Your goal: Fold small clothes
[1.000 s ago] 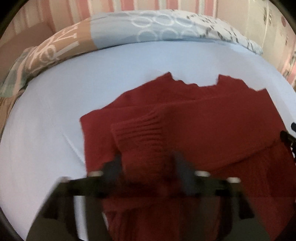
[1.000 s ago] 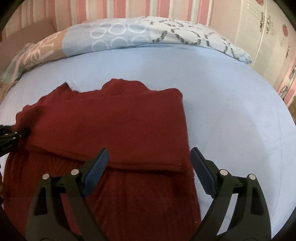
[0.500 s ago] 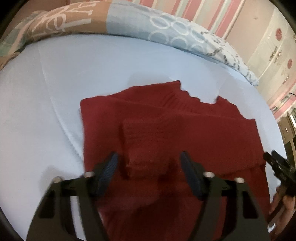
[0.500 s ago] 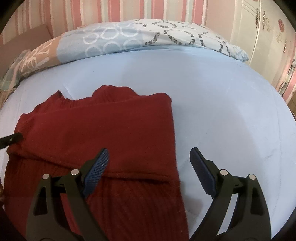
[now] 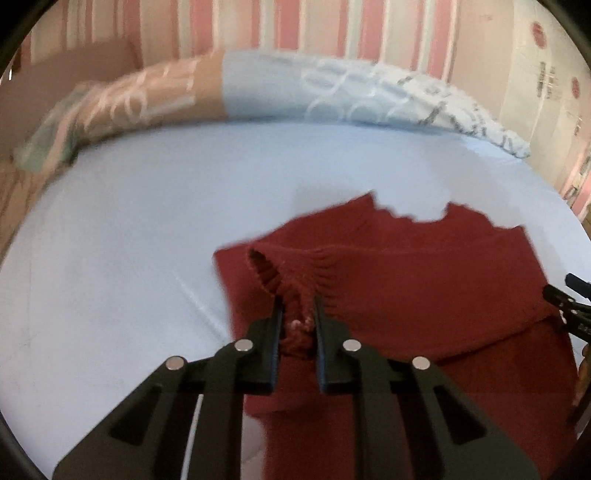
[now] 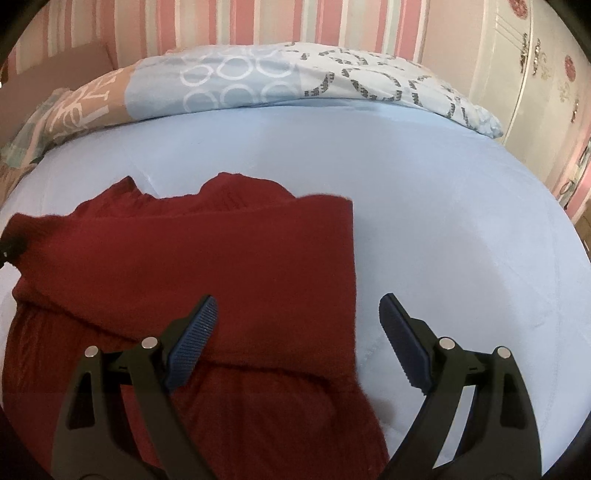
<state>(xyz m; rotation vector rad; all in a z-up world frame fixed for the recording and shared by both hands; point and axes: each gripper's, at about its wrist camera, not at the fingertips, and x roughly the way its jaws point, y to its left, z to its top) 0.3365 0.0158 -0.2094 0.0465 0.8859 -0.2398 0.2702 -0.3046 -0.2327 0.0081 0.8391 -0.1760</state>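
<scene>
A dark red knitted sweater (image 5: 424, 280) lies on the light blue bed sheet (image 5: 129, 240), with a sleeve folded across its body. My left gripper (image 5: 297, 314) is shut on the ribbed cuff (image 5: 291, 273) of that sleeve and lifts it a little off the body. In the right wrist view the sweater (image 6: 207, 258) fills the lower left. My right gripper (image 6: 297, 332) is open and empty, hovering over the sweater's right edge. The right gripper also shows at the right edge of the left wrist view (image 5: 569, 299).
A patterned blue and tan duvet (image 6: 258, 77) is bunched along the far side of the bed. A pink striped wall (image 6: 258, 22) is behind it. A white wardrobe (image 6: 535, 74) stands at the right. Bare sheet (image 6: 461, 221) lies right of the sweater.
My left gripper has closed on the sleeve cuff and raised it; half a second ago it was open around the cuff. My right gripper stayed open and shifted slightly.
</scene>
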